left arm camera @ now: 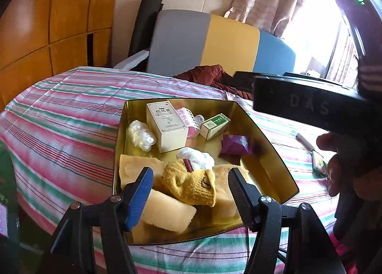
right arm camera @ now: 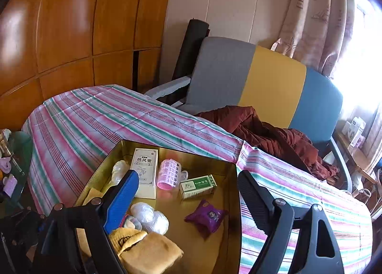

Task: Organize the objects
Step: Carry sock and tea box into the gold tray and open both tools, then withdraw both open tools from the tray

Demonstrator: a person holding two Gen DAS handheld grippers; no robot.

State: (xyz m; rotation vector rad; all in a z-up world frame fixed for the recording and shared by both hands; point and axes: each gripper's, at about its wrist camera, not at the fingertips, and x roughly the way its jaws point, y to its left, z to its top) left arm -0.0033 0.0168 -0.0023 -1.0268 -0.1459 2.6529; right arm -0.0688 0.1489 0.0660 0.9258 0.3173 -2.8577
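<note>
The gold tin [left arm camera: 257, 130] sits on the striped bed [left arm camera: 59, 118], and most of the small things already lie inside it. In the left wrist view the left claw [left arm camera: 191, 185] hangs over the tin's near end at lower centre of the frame, jaws part open with nothing pressed between the pads. The yellow sock [left arm camera: 191, 185] lies in the gap between its fingers, crumpled on the yellow towel [left arm camera: 167, 212], its long axis running from upper left to lower right of the frame, roughly across the gap.

In the right wrist view the right claw [right arm camera: 188, 192] stands wide and empty over the tin's right half, at lower centre. The purple packet [right arm camera: 205, 216] lies low in the gap between its fingers, and the green box [right arm camera: 198, 185] sits a little farther up the frame, long axis nearly level in the picture.

What looks still to be gathered lies outside the tin: a white stick [left arm camera: 305, 141] and a green packet [left arm camera: 318, 163] on the bed at the right of the left wrist view, just beside the person's hand [left arm camera: 334, 166]. The right hand is the nearer to them, so the next pick probably falls to the right claw, which would have to swing right, off the tin's edge.
</note>
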